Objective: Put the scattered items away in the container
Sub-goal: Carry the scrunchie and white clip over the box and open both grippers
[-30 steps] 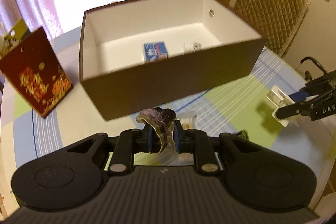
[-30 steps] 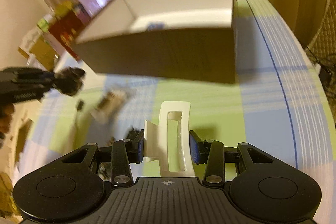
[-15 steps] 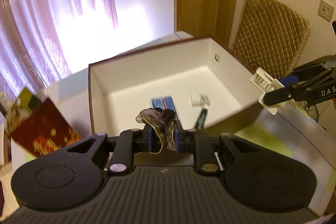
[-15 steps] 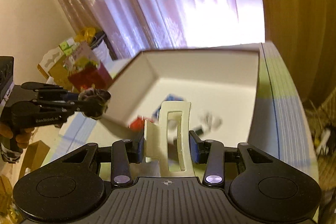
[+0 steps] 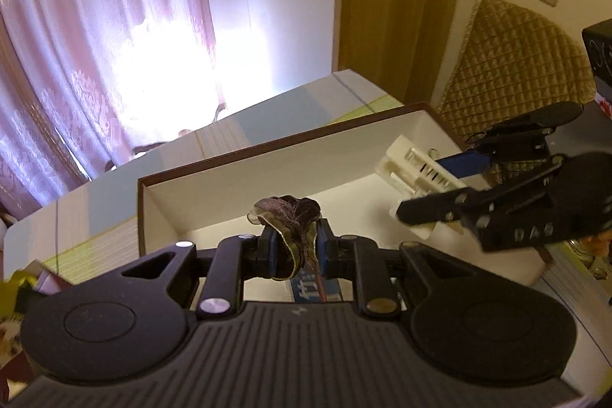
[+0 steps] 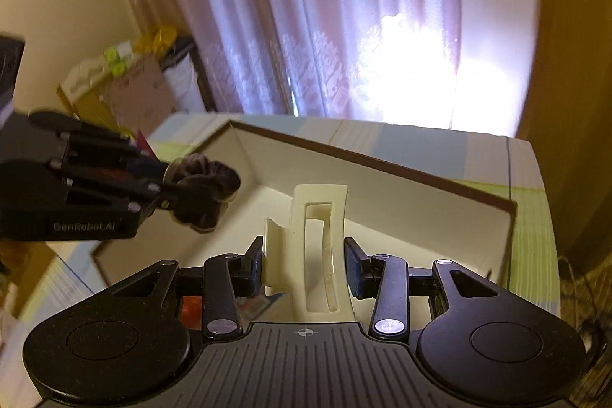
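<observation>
I am holding both tools over the box, a brown-walled, white-lined container on the table. In my right gripper I am clamping a cream hair clip; in my left gripper I am pinching a dark scrunchie. Both jaws are closed on their loads. A blue packet is lying inside already (partly hidden). I judge both releases are outstanding; I am not seeing the remaining clutter from here.
</observation>
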`<state>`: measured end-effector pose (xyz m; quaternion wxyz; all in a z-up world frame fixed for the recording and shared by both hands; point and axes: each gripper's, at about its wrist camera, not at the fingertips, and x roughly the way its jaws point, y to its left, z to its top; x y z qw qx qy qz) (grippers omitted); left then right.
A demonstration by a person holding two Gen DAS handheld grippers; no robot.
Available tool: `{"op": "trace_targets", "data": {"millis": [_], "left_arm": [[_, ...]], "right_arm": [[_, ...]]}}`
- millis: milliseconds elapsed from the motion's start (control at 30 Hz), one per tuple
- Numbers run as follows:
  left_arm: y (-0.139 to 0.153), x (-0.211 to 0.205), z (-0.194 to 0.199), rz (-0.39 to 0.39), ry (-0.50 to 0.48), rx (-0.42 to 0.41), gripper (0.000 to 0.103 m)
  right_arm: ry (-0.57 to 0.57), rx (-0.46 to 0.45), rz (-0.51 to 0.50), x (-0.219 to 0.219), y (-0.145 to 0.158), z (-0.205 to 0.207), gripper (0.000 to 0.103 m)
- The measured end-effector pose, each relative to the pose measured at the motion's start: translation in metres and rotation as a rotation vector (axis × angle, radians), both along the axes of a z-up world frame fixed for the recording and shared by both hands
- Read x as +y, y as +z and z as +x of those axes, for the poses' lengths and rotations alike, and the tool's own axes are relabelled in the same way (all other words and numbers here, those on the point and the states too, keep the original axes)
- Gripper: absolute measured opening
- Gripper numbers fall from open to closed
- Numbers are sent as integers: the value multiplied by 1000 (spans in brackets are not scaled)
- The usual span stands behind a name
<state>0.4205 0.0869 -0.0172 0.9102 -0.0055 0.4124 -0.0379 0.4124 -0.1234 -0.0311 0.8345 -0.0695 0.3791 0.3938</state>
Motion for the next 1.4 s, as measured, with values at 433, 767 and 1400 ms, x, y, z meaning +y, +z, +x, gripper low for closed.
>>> {"op": "trace_targets", "data": {"millis": [433,767,1400], "left_arm": [[-70,14,69,33,62,154,17],[-93,26,79,41,120,197,32],[-58,25,48,81,121,135,85]], "right_arm": [[122,32,-189,37,-57,55,44],[130,60,-229,41,-72,72,44],[164,-3,-244,22,-48,55,103]]}}
